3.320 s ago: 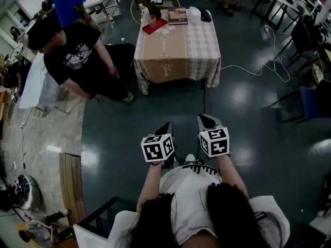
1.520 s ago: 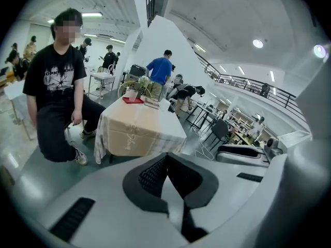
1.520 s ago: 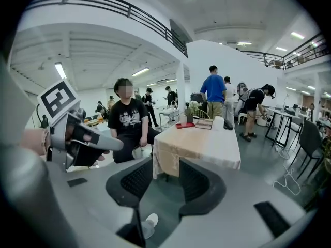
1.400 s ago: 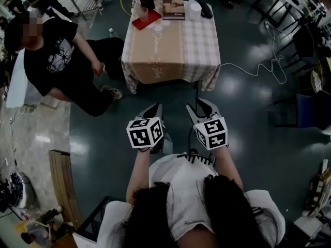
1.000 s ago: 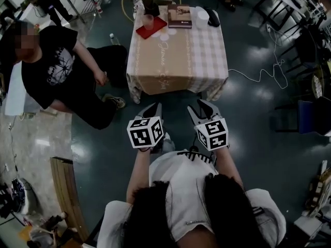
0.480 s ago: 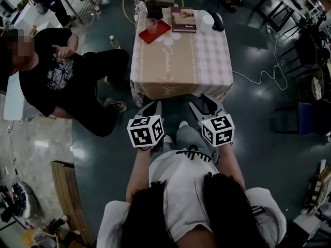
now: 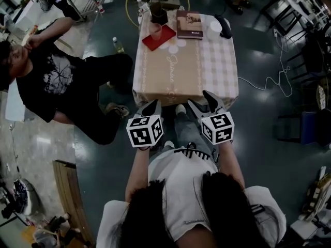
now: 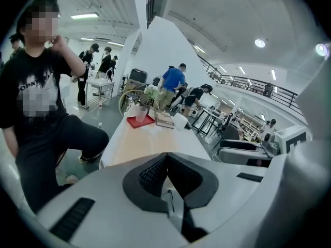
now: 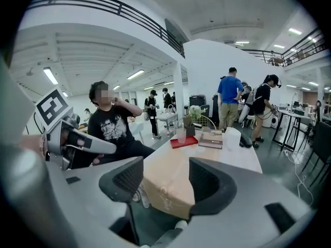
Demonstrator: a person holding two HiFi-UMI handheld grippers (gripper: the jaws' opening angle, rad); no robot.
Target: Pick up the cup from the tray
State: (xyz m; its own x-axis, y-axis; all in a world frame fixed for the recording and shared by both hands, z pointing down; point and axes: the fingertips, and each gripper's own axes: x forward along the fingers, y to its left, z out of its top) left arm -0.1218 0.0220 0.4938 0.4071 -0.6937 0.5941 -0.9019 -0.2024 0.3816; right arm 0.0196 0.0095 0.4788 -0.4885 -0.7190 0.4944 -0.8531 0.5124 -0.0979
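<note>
On table (image 7: 186, 66) far-left corner, head view: red tray (image 7: 163, 39) holds cup (image 7: 155, 31), well ahead of both grippers. Left gripper view: left gripper (image 8: 166, 161) jaws together, empty. Right gripper view: right gripper (image 9: 165, 177) jaws apart, just been opening, nothing between; cup far ahead.

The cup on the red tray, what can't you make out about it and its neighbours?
- Clear plastic cup on the flat red tray: full or empty, too small in every view.
- Brown book: cover print, too small, head view.
- Black object right of the book: what it is, too small and dim, head view.
</note>
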